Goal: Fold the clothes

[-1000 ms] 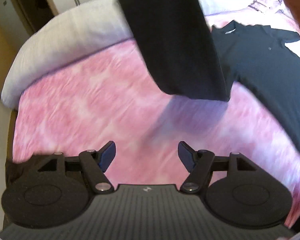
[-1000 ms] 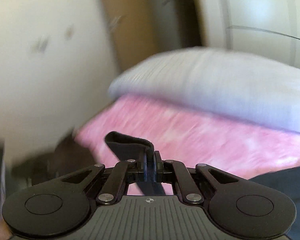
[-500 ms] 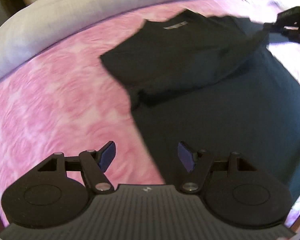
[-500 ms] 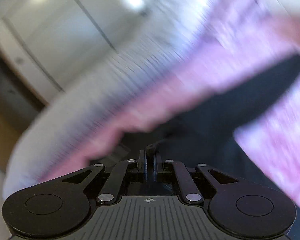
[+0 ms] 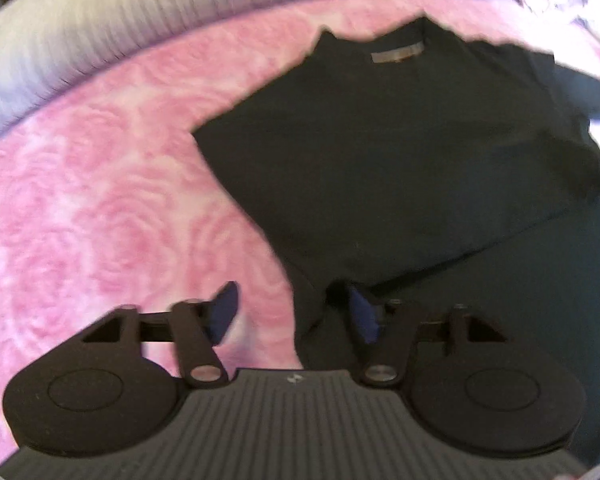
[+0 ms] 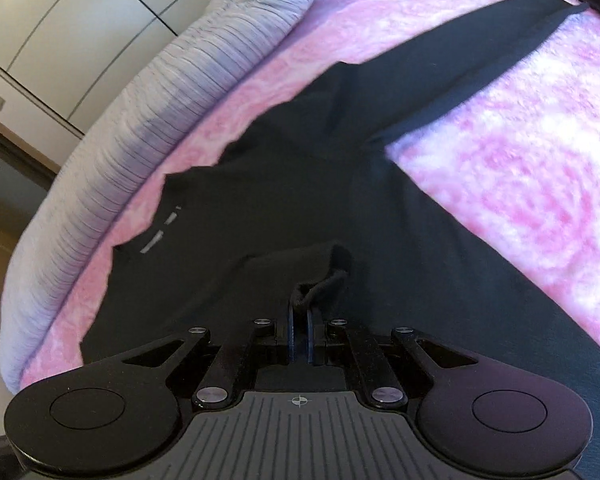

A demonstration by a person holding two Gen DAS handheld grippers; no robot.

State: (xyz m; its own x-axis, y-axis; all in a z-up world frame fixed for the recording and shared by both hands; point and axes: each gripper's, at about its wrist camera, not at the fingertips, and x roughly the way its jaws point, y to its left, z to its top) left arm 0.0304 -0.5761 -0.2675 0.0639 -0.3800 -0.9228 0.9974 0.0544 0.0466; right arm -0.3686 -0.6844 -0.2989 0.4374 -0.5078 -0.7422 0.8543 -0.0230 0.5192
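The black cotton T-shirt (image 5: pixel 400 152), airborne a second before, lay spread on the pink rose-patterned bed (image 5: pixel 100 200); the right claw (image 6: pixel 299 334) stayed clamped on its hem, the left claw (image 5: pixel 292 314) was closing over its edge, so folding could begin.

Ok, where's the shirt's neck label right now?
Left wrist view, upper middle: the neck label sits at the black shirt's far edge, nearest the white pillow.
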